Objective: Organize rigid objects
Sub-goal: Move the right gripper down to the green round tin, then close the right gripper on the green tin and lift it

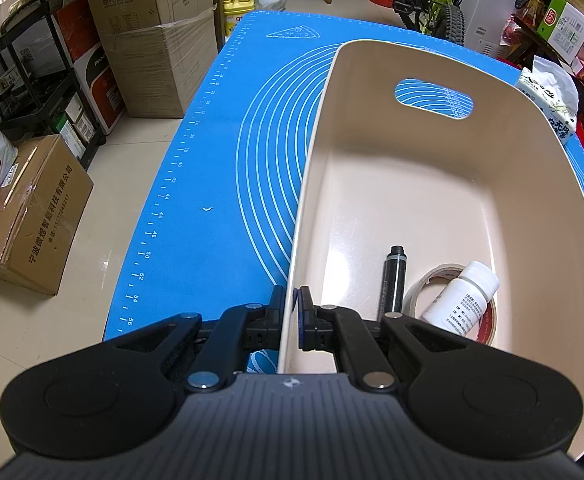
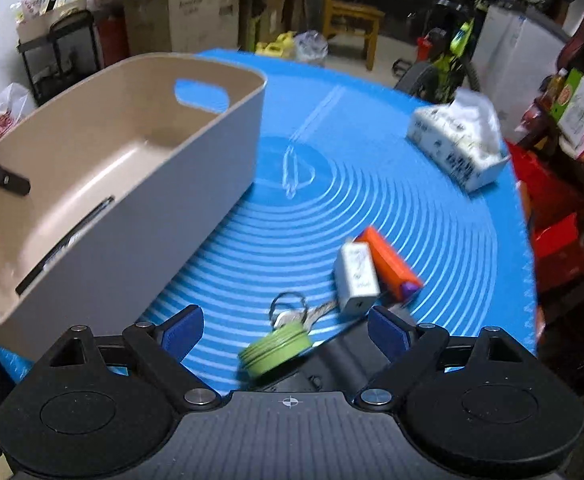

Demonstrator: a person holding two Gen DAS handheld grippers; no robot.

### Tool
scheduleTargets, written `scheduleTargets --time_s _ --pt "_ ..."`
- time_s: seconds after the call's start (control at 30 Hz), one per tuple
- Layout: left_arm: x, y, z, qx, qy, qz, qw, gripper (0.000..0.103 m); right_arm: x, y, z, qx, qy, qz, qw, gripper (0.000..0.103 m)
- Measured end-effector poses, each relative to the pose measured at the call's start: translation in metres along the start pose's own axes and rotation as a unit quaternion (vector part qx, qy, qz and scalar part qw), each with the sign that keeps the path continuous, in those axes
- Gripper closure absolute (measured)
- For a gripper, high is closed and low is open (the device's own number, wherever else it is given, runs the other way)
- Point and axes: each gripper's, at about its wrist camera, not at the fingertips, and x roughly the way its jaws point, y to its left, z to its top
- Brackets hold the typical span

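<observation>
My left gripper (image 1: 290, 304) is shut on the near left wall of a beige plastic bin (image 1: 551, 184) that stands on the blue mat. In the bin lie a black marker (image 1: 392, 280), a white bottle (image 1: 461, 298) and a roll of tape (image 1: 419, 286). In the right wrist view the bin (image 2: 104, 240) is at the left. My right gripper (image 2: 286, 330) is open and empty above a green round tin (image 2: 274, 350) with keys (image 2: 292, 310) beside it. A white charger block (image 2: 355, 278) and an orange box (image 2: 389, 262) lie just beyond.
A tissue pack (image 2: 457, 142) sits at the far right of the blue mat (image 1: 196, 184). Cardboard boxes (image 1: 32, 216) and a black shelf stand on the floor to the left. A bicycle (image 1: 439, 0) and a wooden chair stand beyond the table.
</observation>
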Motion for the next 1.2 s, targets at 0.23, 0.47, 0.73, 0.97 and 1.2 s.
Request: scheduleTargets --time_s 0.23,0.47,0.73,0.97,1.2 --pt "0.000 0.000 0.000 0.000 0.000 0.000 1.0000 0.095 0.018 0.002 -0.005 -0.028 0.026 0.006 0.999 0.014" --pt "0.001 0.000 0.000 0.000 0.000 0.001 1.0000 0.095 0.033 0.005 -0.007 -0.073 0.047 0.007 0.996 0.019" --pt "0.001 0.000 0.000 0.001 0.000 0.001 1.0000 0.095 0.044 0.006 -0.010 -0.092 0.056 0.008 0.994 0.028" --pt "0.001 0.000 0.000 0.001 0.000 0.001 1.0000 0.095 0.043 0.008 -0.010 -0.097 0.043 0.010 0.994 0.045" --pt "0.000 0.000 -0.001 0.001 0.000 0.002 1.0000 0.095 0.038 0.009 -0.011 -0.091 0.037 0.016 0.995 0.048"
